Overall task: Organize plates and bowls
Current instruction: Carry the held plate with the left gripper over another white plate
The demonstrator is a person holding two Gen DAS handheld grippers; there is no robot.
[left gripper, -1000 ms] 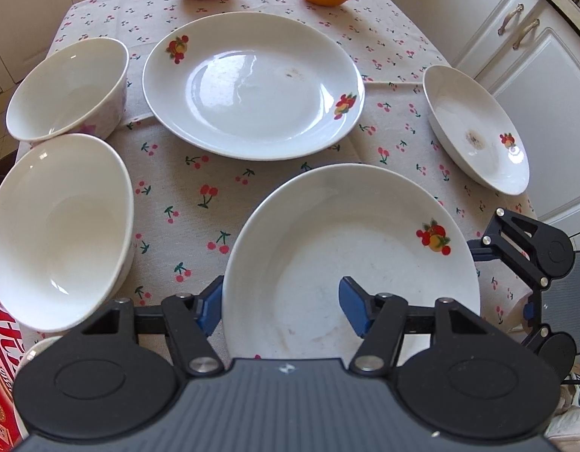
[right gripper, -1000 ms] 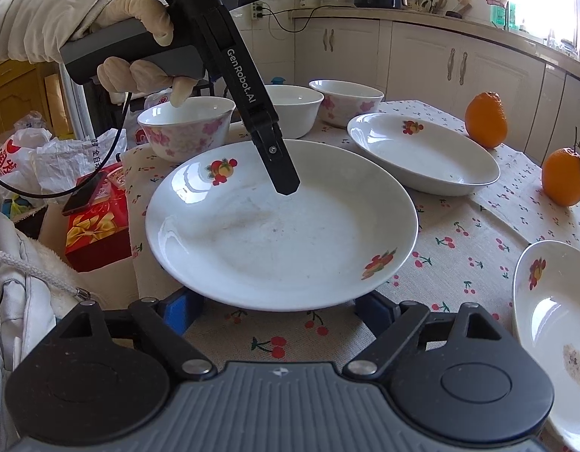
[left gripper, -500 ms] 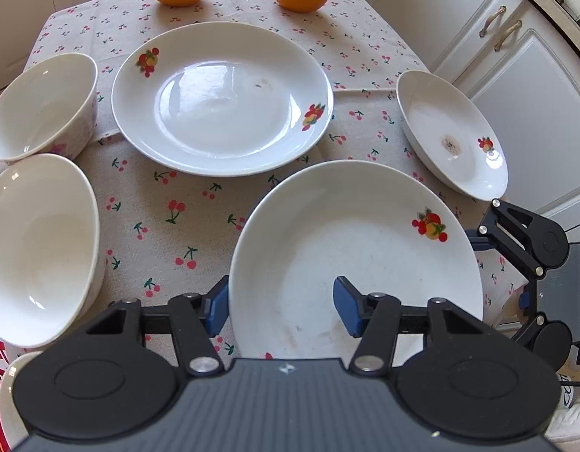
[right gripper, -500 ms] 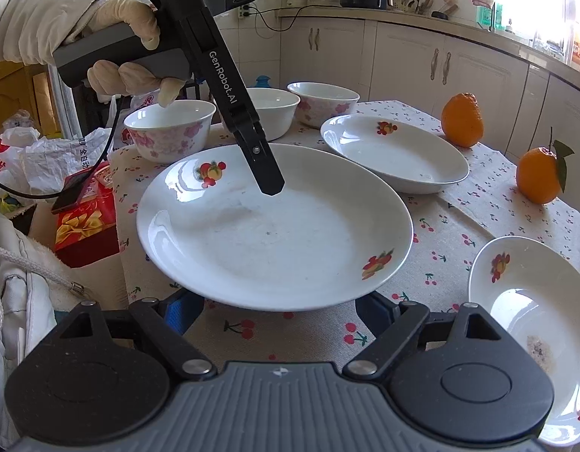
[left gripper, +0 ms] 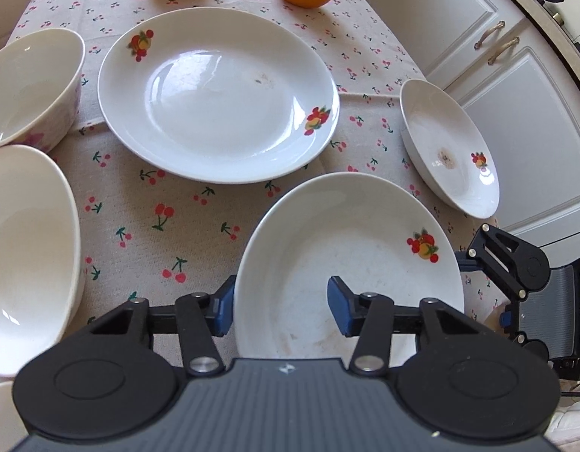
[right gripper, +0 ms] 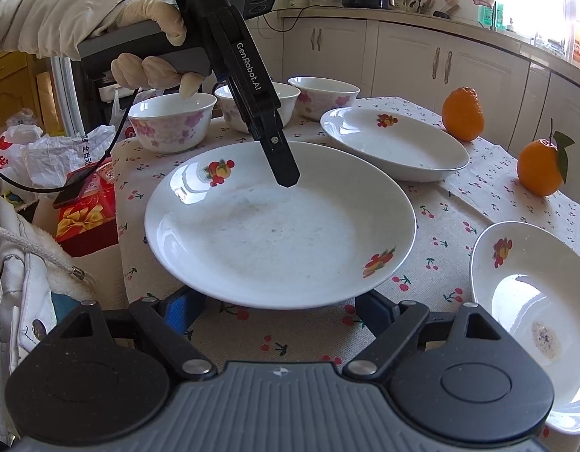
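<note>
Left gripper [left gripper: 280, 310] closing astride plate [left gripper: 365, 248] rim.

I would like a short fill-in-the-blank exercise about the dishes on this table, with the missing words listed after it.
1. The tablecloth is printed with small red ____.
2. Behind the far plate there are ____ oranges on the table.
3. The left gripper has its fingers on either side of the rim of the near ____, one outside and one inside.
4. In the right wrist view, ____ bowls with pink flowers stand in a row behind the plates.

Missing words: cherries; two; plate; three
</note>
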